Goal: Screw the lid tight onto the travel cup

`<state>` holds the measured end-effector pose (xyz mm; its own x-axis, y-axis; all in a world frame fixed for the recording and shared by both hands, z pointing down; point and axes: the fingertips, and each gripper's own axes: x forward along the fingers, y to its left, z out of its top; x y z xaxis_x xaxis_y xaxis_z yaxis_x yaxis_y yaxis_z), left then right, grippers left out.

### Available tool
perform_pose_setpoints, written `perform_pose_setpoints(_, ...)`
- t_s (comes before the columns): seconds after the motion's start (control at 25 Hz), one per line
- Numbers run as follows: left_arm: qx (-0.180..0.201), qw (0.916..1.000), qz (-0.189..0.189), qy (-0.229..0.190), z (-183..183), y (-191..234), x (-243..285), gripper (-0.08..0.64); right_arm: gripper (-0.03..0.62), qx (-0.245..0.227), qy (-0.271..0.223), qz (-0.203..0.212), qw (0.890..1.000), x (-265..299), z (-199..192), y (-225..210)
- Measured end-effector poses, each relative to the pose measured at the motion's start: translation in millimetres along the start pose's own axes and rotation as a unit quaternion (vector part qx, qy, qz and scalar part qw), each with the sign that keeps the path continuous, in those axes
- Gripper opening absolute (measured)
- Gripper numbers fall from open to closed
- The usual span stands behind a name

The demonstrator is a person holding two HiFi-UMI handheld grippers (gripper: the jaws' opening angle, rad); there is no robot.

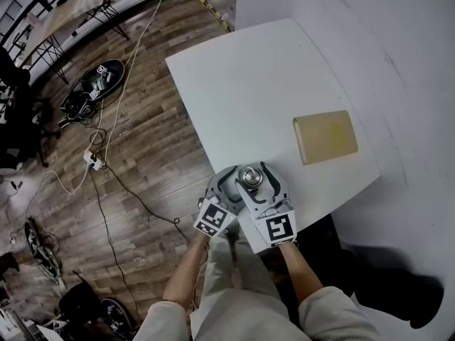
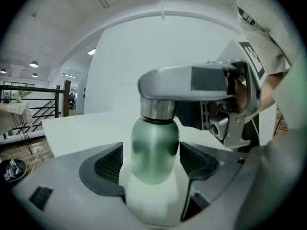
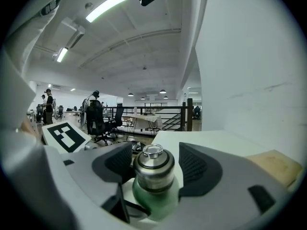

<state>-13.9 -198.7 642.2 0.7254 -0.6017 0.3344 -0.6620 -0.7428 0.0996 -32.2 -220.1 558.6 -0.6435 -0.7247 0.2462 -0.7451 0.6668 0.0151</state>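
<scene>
Progress: the lid sits square on the cup's neck with no tilt showing, so threading looks done. How tight it is cannot be seen. Likely left: close on the lid again and twist until it stops.
Left gripper: jaws closed on the cup's green body, ribbed black pads on both flanks, bracing it.
Travel cup: upright between the two grippers at the bench's near edge. It is rounded with a satin green metallic wall. Its base is hidden, so I cannot tell whether it rests on the bench.
Lid: brushed steel cylinder with a grooved band and a small clear knob on top.
Right gripper: jaws open around the lid, pads just off its sides.
Bench: smooth matt white.
Tan slab: flat, rectangular, well apart from the cup.
</scene>
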Motion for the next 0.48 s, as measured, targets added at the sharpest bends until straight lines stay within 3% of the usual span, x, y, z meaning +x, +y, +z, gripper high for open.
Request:
perform_pose_setpoints(0.28,-0.029,0.9987,0.041,0.003,-8,-1,-51,0.345,0.291,0.02,-0.008,-0.016,1.0,-40,10,-8)
perform_pose_setpoints(0.48,-0.048,0.9958,0.078,-0.004,-1,-1,-86,0.345,0.244,0.019,0.003,-0.034,0.999,-69,8,-16)
